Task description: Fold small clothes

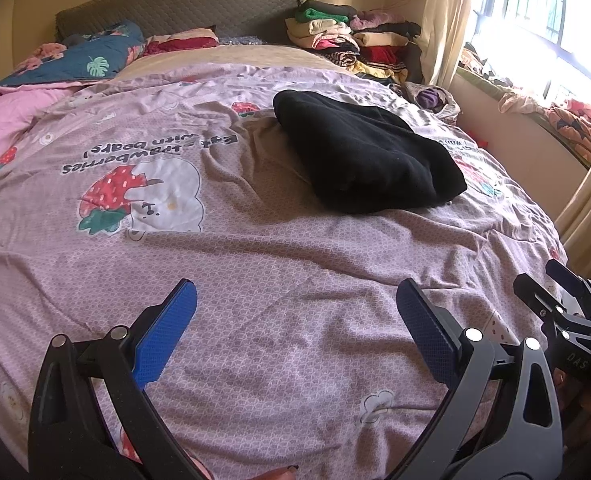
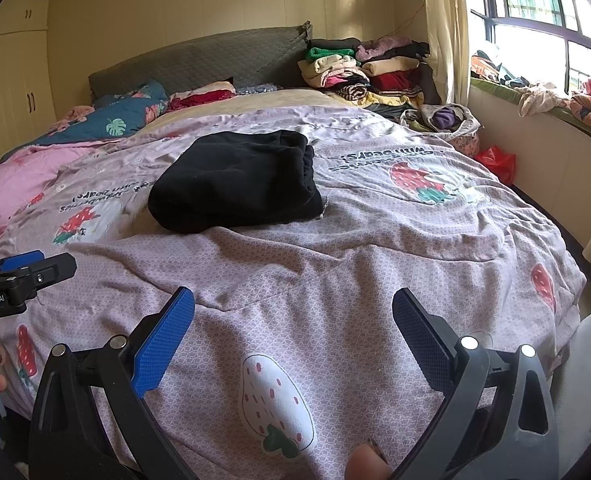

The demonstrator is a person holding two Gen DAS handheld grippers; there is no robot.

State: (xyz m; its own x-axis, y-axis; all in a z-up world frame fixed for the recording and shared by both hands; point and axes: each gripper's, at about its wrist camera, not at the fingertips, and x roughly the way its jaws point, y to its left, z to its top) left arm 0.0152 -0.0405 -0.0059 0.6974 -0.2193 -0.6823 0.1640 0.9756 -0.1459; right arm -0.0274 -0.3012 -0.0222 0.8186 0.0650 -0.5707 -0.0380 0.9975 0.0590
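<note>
Blue-padded fingers of the left gripper (image 1: 295,304) and right gripper (image 2: 293,308) fill the bottom of each frame, both spread wide and empty above the strawberry-print quilt (image 1: 295,264). At upper centre lies the black garment (image 2: 235,180), apparently already folded into a thick bundle. Judged from this, press its edges flat, or approach low and pinch both near corners together.

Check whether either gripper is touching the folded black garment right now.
Apart. In both wrist views the open left gripper and right gripper hover over bare strawberry-print bedcover, which separates them from the black garment.
</note>
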